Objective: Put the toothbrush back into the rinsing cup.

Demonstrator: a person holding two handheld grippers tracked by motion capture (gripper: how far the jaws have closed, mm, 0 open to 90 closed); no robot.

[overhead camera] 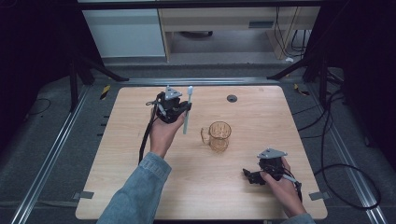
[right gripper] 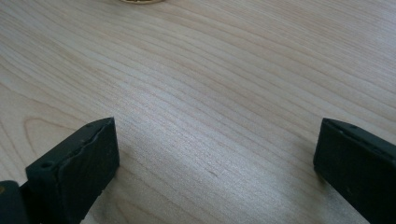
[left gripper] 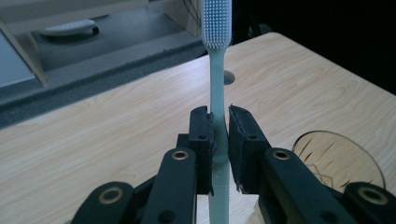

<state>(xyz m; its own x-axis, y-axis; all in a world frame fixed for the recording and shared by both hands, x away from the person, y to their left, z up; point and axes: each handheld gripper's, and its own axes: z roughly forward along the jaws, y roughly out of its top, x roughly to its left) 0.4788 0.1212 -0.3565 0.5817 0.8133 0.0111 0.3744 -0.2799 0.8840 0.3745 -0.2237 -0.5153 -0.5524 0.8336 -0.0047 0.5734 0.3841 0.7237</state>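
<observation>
Left gripper (overhead camera: pixel 186 108) clamps the toothbrush (overhead camera: pixel 187 112) mid-handle, upright above the bench (overhead camera: pixel 261 107), left of the cup (overhead camera: pixel 218 136); light, stiff, probably slippery. Right gripper (overhead camera: pixel 247 176) rests open.

Pale green toothbrush (left gripper: pixel 219 100) upright, bristles up, mid-handle between left hand-held gripper (left gripper: pixel 220 142) jaws

Laboratory recording bay. A light wooden table (overhead camera: pixel 140 196) with a cable port (overhead camera: pixel 232 98) stands on grey floor mats between metal floor rails (overhead camera: pixel 51 154). Black frame struts (overhead camera: pixel 292 69) and loose cables (overhead camera: pixel 336 140) flank the table; behind it stand pale cabinets (overhead camera: pixel 126 30), probably office furniture.
</observation>
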